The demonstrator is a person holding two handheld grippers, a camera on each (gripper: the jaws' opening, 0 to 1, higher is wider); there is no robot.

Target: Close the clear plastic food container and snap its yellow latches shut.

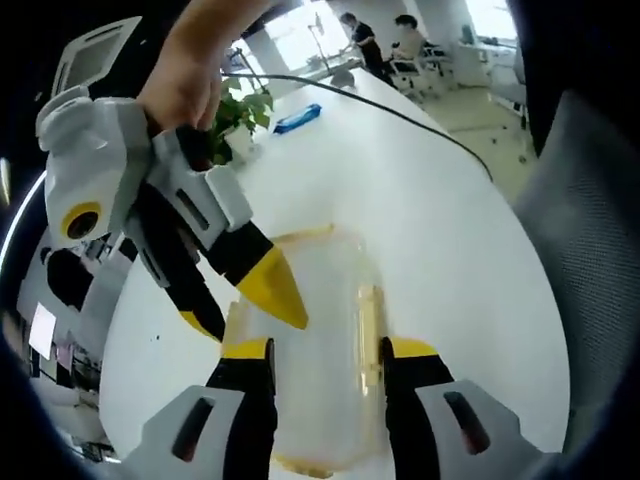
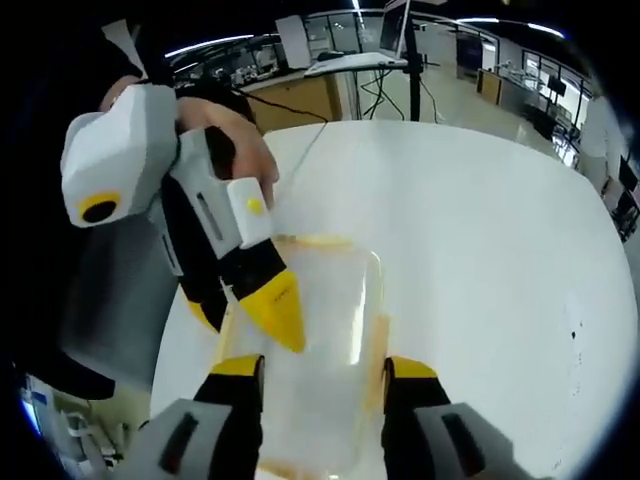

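Between both claws, clear container point(image 1: 320, 330)

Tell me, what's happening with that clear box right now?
Both grippers open, fingers astride the container. Lid down. Yellow latches not visibly snapped. Nothing in the way.

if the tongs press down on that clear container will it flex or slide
The clear container looks thin-walled, so its lid probably flexes. It appears empty, likely light, and may slide on the smooth white table. Its flat, low shape makes tipping unlikely.
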